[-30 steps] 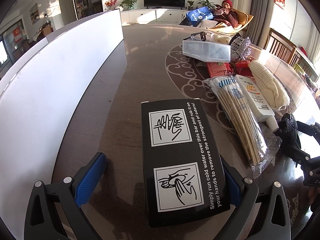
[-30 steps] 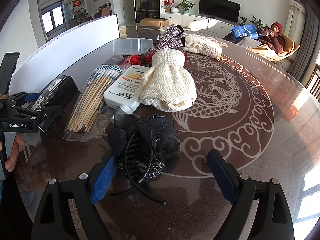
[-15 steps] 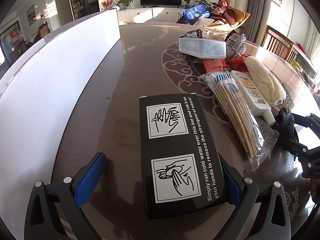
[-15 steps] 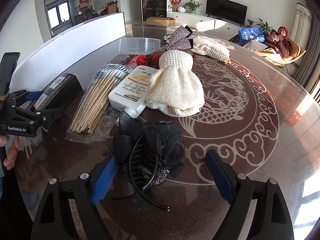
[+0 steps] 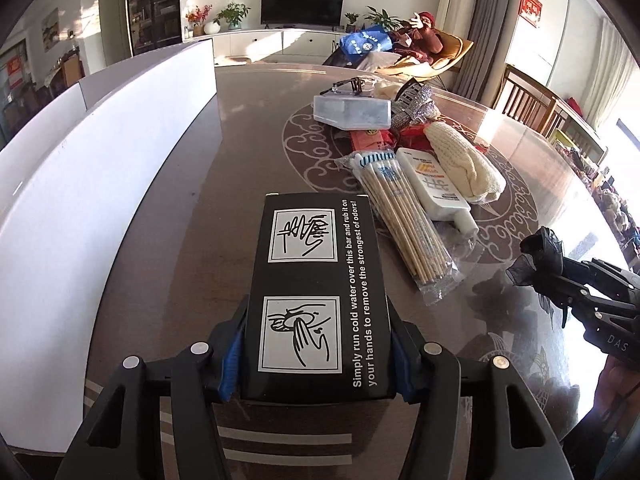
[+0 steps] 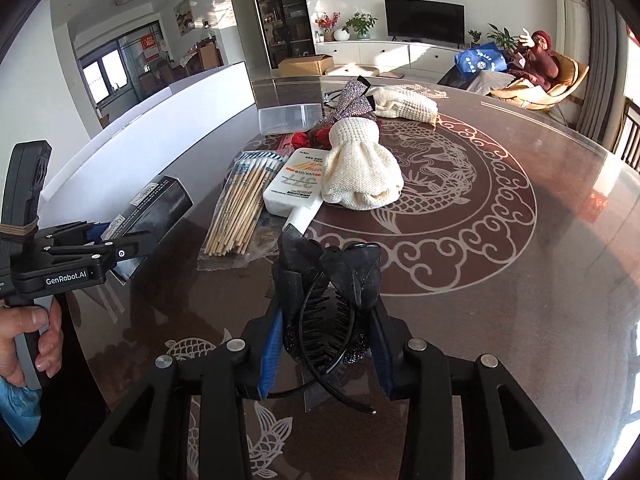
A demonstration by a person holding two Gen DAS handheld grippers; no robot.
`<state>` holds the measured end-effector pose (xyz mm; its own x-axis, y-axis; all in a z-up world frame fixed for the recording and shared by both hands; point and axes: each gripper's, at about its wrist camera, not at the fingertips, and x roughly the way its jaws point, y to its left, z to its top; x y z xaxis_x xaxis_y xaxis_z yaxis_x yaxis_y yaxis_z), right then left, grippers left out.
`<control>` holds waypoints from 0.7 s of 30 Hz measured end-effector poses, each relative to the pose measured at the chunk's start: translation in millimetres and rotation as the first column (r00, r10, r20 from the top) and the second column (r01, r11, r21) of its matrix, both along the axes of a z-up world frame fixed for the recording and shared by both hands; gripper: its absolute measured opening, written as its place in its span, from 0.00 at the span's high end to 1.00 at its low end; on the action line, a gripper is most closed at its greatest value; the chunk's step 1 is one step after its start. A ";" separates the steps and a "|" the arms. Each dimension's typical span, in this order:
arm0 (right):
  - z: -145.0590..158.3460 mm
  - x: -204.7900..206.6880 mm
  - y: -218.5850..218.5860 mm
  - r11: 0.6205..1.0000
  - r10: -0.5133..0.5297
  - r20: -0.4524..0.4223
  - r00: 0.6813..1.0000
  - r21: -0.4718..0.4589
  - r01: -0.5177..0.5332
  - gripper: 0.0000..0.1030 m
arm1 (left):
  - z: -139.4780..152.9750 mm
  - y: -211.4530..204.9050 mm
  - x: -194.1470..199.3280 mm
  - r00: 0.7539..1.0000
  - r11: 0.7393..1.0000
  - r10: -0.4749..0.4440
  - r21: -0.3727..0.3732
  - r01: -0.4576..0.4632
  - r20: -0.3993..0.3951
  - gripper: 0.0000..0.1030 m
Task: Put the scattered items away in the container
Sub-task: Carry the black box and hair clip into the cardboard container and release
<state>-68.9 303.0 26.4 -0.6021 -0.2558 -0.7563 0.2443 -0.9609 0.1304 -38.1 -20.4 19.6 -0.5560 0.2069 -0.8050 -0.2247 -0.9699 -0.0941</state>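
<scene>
At the near edge of the table (image 5: 168, 216):
Left hand-held gripper (image 5: 316, 344): its jaws have just been closing and now pinch the near end of the black box (image 5: 316, 292) from both sides; the box looks raised a little off the table at that end, though I cannot tell for sure.
Right hand-held gripper (image 6: 326, 344): its jaws have just been closing too, and are now clamped on the black bow clip (image 6: 332, 284), which bunches up between the blue pads.
Stage: two items are in hand, neither is yet in the container; this is the pick-up, with the carry still ahead.
Middle of the table: the chopsticks (image 5: 404, 228) in their plastic sleeve, the white tube (image 5: 434, 184) just beside them and the cream knit (image 6: 360, 172) partly on the tube all lie untouched.
Further back: red packets (image 5: 372, 140), a glittery piece (image 6: 352, 100), a second cream knit (image 6: 404, 104) and glasses (image 5: 352, 84) are still scattered.
Container: the clear box (image 5: 352, 112) at the far side of the pile is my guess; nothing can be seen inside it.
Left to do: nearly everything.
</scene>
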 end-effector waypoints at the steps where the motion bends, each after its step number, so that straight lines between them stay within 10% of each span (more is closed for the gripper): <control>1: -1.6 4.4 -0.6 1.000 -0.001 0.004 1.000 -0.003 0.001 0.62 | -1.3 0.4 2.8 1.000 1.000 -0.005 0.012 0.005 0.011 0.44; 11: 61.3 -17.5 -63.0 0.985 0.161 -0.053 0.986 -0.056 -0.164 0.62 | 87.1 -98.9 35.1 0.980 0.983 0.150 0.122 -0.134 -0.133 0.44; 21: 135.1 -78.9 -302.9 0.854 0.493 -0.174 0.852 -0.091 -0.513 0.62 | 80.7 -279.6 -17.0 0.895 0.898 0.441 0.035 -0.440 -0.061 0.44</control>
<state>-147.9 0.1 161.6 -0.4604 -0.6418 -0.6132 0.7145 -0.6779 0.1731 -55.2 -300.0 100.3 -0.6451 -0.0560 -0.7620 0.2185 -0.9692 -0.1138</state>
